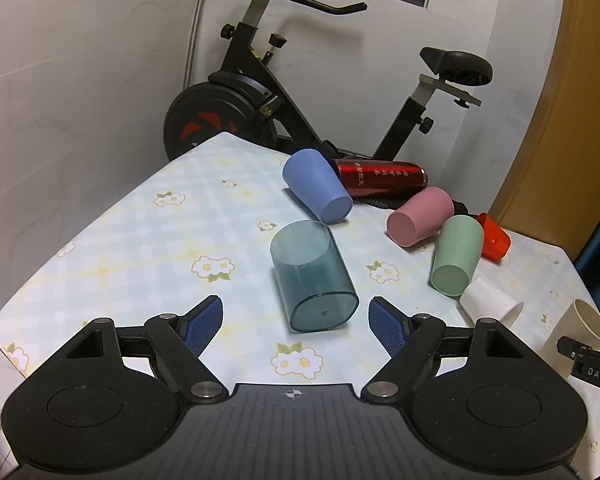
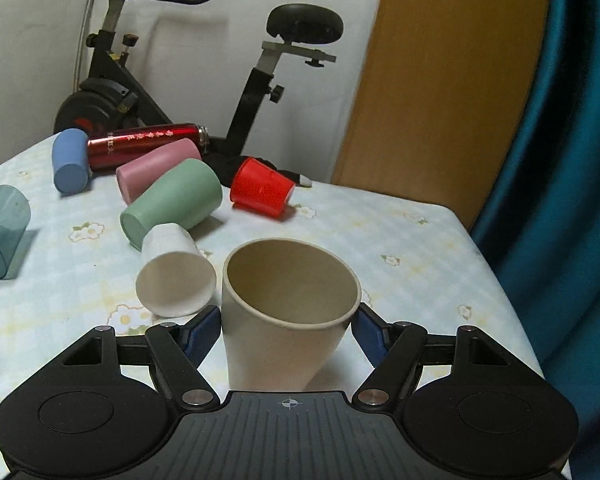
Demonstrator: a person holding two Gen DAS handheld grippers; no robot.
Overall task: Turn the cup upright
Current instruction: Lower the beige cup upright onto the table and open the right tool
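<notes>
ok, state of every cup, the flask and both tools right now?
beige cup: upright, between right tool fingers
white cup: on side
green cup: on side
pink cup: on side
red cup: on side
blue cup: on side
teal cup: on side
red flask: lying
left tool: open, empty

White cup (image 2: 175,276) just left of beige cup (image 2: 288,312).

see-through teal plastic cup (image 1: 314,278): glossy, smooth; beige matt cup (image 2: 288,312): chalky, dull inside and out; white cup (image 2: 172,276), green cup (image 2: 172,204), pink cup (image 1: 420,216), blue cup (image 1: 316,190): matt, smooth; red plastic cup (image 2: 262,193): slight sheen; red metal flask (image 1: 380,179): shiny, metallic; flowered table cover (image 1: 148,232): smooth, faint sheen; gripper pads (image 1: 202,326): blue, ribbed texture; gripper body black matt plastic
</notes>
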